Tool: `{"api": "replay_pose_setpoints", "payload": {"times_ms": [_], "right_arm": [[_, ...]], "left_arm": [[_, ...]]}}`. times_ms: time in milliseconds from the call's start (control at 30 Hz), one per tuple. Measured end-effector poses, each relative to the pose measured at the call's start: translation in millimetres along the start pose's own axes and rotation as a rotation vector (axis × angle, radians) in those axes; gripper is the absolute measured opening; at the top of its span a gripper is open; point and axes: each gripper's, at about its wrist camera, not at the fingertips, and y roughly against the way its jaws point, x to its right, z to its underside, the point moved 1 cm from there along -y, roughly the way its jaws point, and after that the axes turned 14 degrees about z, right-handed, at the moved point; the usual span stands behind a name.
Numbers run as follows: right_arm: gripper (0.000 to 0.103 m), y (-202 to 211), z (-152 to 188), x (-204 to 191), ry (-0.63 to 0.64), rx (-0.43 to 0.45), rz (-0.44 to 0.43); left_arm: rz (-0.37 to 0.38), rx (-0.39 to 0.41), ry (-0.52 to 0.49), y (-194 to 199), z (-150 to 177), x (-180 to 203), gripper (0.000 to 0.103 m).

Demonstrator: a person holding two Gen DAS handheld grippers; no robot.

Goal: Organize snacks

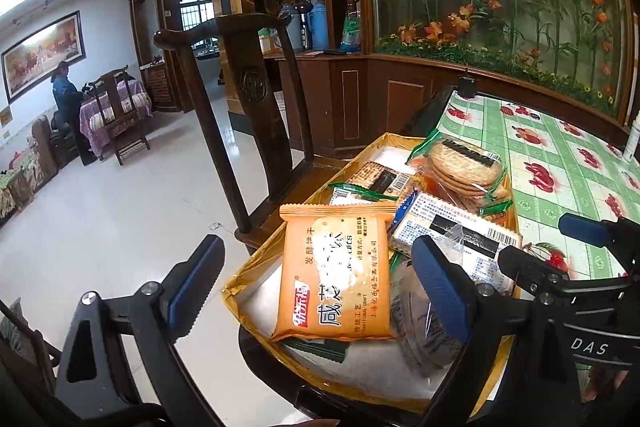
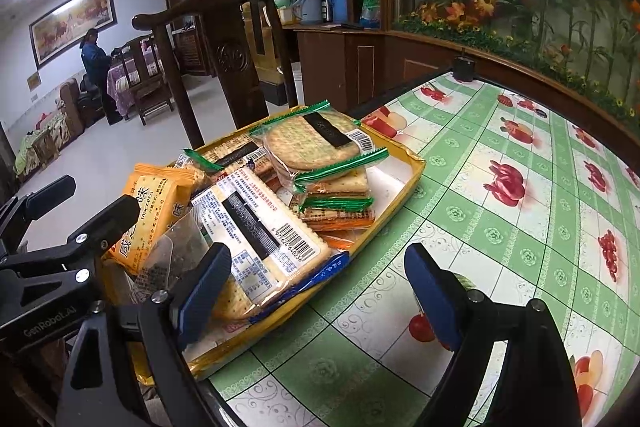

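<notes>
Several crackling plastic-wrapped cracker packets were seen piled in a shallow rectangular yellow cardboard tray (image 2: 412,163) that sat at the edge of a table covered with a glossy green-and-white fruit-print oilcloth (image 2: 520,227). A flat orange foil biscuit packet (image 1: 334,271) lay uppermost at the near end, framed between the parted fingers of the left gripper (image 1: 316,291), which were closed on nothing. A clear-wrapped stack of square crackers with a white barcode label (image 2: 260,227) lay beside it, and a clear green-edged pack of round crackers (image 2: 312,143) was perched on further packets at the far end. The right gripper (image 2: 316,295) was held with its fingers likewise apart and empty, over the tray's near corner and the bare cloth. Every packet was found inside the tray, though loosely heaped and crooked; such a heap would fit either packets gathered and left to be squared up, or a pile about to be sorted out, so the step could not be settled. Slippery, springy wrappers and brittle contents would call for a light, flat pinch.
</notes>
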Motion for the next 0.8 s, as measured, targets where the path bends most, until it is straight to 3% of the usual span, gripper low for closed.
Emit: {"api": "replay_pose_setpoints", "payload": {"times_ms": [800], "right_arm": [[0.089, 0.1, -0.9, 0.3, 0.002, -0.023, -0.003]], "left_arm": [[-0.011, 0.001, 0.008, -2.4, -1.3, -3.7, 0.095]]}}
